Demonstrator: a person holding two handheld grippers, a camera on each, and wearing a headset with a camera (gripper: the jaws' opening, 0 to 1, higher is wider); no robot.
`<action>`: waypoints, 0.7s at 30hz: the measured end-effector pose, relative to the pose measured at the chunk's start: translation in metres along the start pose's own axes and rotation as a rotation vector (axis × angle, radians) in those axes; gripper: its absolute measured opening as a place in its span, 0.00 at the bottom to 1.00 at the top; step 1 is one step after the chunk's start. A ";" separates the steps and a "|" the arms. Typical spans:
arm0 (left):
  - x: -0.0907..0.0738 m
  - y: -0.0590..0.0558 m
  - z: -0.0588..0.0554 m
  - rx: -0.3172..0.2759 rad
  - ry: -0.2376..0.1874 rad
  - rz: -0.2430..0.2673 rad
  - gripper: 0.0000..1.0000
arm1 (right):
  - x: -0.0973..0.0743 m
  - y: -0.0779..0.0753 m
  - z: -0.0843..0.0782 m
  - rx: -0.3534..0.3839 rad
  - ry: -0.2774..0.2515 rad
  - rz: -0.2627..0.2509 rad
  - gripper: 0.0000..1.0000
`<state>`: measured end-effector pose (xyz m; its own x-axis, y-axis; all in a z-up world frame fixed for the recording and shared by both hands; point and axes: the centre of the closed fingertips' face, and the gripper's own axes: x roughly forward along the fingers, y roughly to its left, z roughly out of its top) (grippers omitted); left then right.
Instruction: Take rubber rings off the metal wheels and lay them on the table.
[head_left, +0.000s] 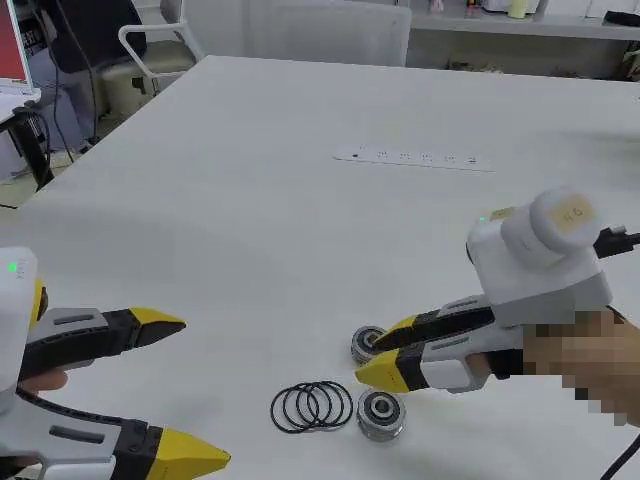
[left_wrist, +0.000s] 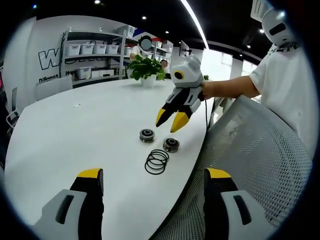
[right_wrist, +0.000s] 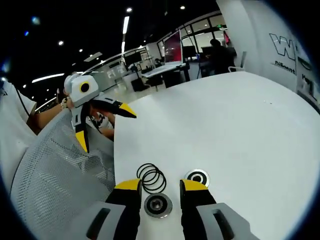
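Legibly, a large wall letter W (left_wrist: 47, 59) reads. 2 metal wheels (head_left: 381, 413) lie flat, bores upward, beside overlapping flat rubber rings (head_left: 312, 405). The left gripper (head_left: 206, 390) gapes wide and the right gripper (head_left: 367, 358) is narrowly parted.

Three cameras, one shared patch of white counter

The head view looks forward and down from above the near edge of the counter (head_left: 300, 200), with the rings (head_left: 312, 405) and wheels (head_left: 381, 414) low in the middle of its frame. The left gripper view sits well back and faces along its jaws across the counter at that same cluster, with the right gripper (left_wrist: 166, 127) just above it. The right gripper view is nearest, looking down between its jaws, with the left gripper (right_wrist: 107, 131) in its upper left.
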<state>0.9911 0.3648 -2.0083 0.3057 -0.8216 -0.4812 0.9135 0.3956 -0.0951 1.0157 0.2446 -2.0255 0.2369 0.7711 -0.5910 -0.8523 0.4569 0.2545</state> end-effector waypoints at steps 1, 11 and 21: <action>0.000 -0.001 -0.001 0.003 0.006 -0.003 0.81 | -0.004 0.000 0.000 -0.008 -0.003 -0.006 0.30; -0.004 -0.002 0.003 -0.016 -0.015 -0.001 0.85 | -0.031 0.005 -0.008 -0.039 -0.033 -0.049 0.49; -0.009 0.000 0.006 -0.033 -0.035 0.017 0.87 | -0.055 0.008 -0.025 -0.042 -0.058 -0.122 0.68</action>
<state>0.9904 0.3696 -1.9984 0.3309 -0.8280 -0.4526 0.8989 0.4226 -0.1159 0.9842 0.1951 -2.0104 0.3651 0.7360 -0.5701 -0.8341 0.5306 0.1509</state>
